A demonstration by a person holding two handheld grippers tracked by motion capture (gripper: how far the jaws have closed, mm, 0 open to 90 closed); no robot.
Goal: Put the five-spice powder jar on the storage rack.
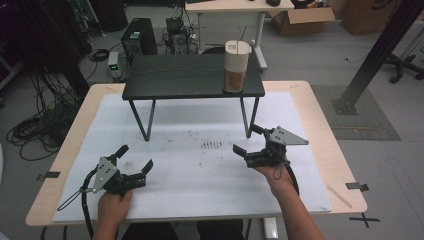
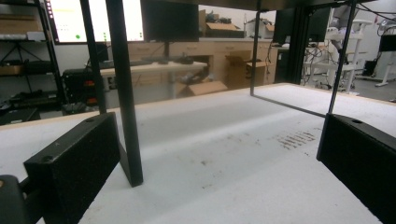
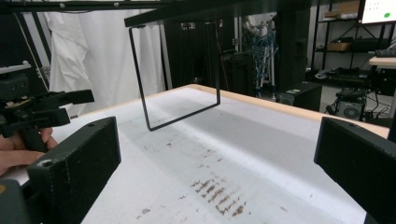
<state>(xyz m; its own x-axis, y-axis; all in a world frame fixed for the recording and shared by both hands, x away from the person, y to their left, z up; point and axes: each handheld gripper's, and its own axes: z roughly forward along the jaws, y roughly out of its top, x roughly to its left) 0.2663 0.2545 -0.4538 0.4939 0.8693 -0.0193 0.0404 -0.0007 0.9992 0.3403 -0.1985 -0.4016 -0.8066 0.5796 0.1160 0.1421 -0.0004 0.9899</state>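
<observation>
The canister (image 1: 236, 66) stands upright on the black stand (image 1: 192, 77), near the stand's right front corner; it is a tall cream tube with a flat white lid, brownish contents showing through its lower part. It looks like stiff, smooth plastic — probably light, though the fill adds some weight low down; the wall may be slippery, and a tall narrow body tips easily. My judgement is to take it around the middle of the body, below the lid and above the fill line, with the jaws squarely across it; a grip on the lid alone could pull it off.

The right claw (image 1: 245, 138) hovers low over the white surface (image 1: 200, 185), in front of the stand's right front leg, its jaws spread wide and holding nothing; the canister sits above and beyond it, well apart, on the higher level. The left claw (image 1: 135, 157) is in front of the stand's left front leg, jaws likewise spread and empty — farther from the canister still. Brown crumbs (image 1: 211, 145) mark the surface in front of the stand, between the two claws.
</observation>
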